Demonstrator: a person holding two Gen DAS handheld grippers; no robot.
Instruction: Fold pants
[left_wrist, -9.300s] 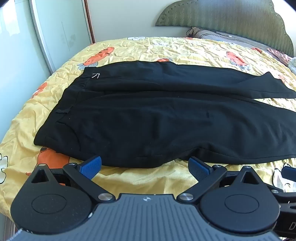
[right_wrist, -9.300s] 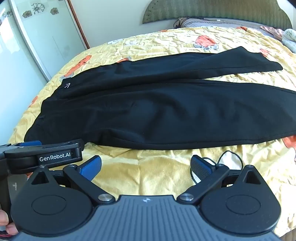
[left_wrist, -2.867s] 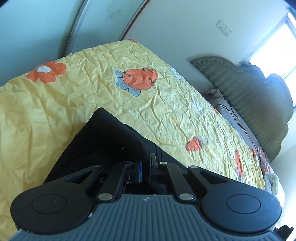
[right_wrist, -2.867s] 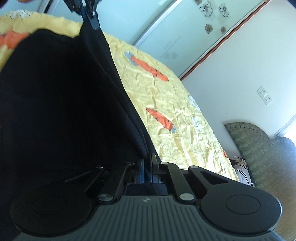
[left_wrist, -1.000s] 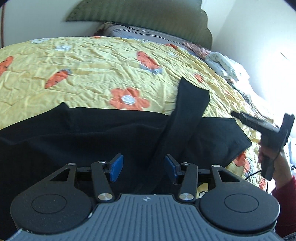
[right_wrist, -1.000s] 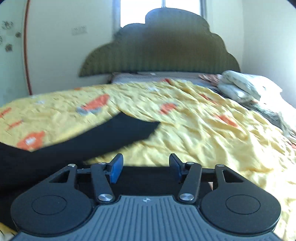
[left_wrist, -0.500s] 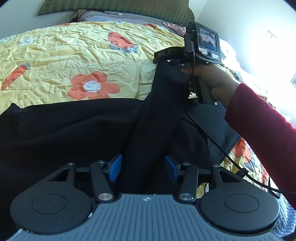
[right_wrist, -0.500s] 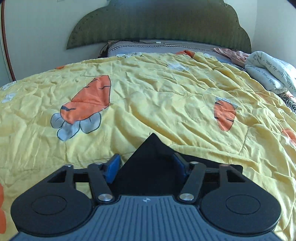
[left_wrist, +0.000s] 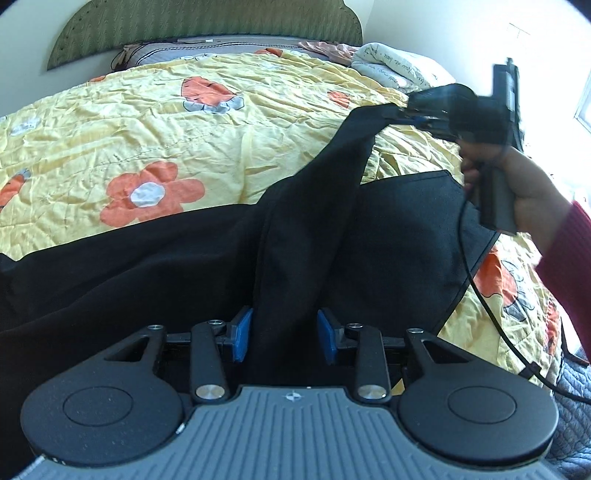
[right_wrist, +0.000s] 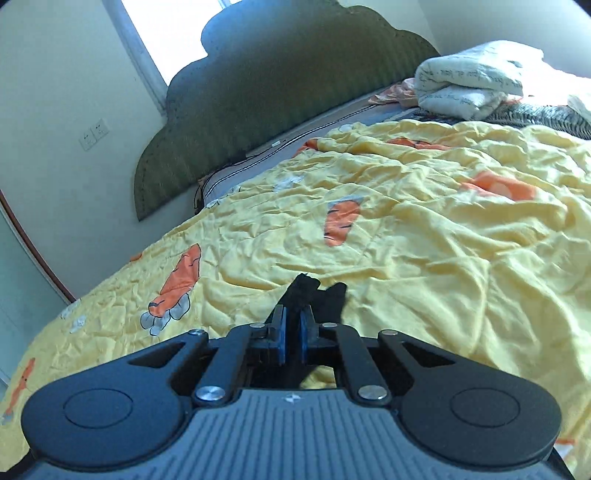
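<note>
Black pants (left_wrist: 155, 258) lie across the yellow quilt. One leg (left_wrist: 314, 229) is lifted off the bed and runs up to the right. My right gripper (left_wrist: 402, 112) is shut on that leg's hem, held above the quilt. In the right wrist view the right gripper (right_wrist: 291, 334) pinches the black hem (right_wrist: 314, 291) between its blue pads. My left gripper (left_wrist: 284, 332) is open, its blue pads either side of the raised leg near its lower part, not clamping it.
The yellow quilt (left_wrist: 184, 122) with orange carrot and flower prints covers the bed. A green headboard (right_wrist: 280, 81) is at the far end. Folded white bedding (right_wrist: 469, 85) lies at the far right. A cable (left_wrist: 491, 306) hangs from the right gripper.
The right gripper has shut on the leg hem and lifted it up and to the right. The left gripper stays open around the leg.
</note>
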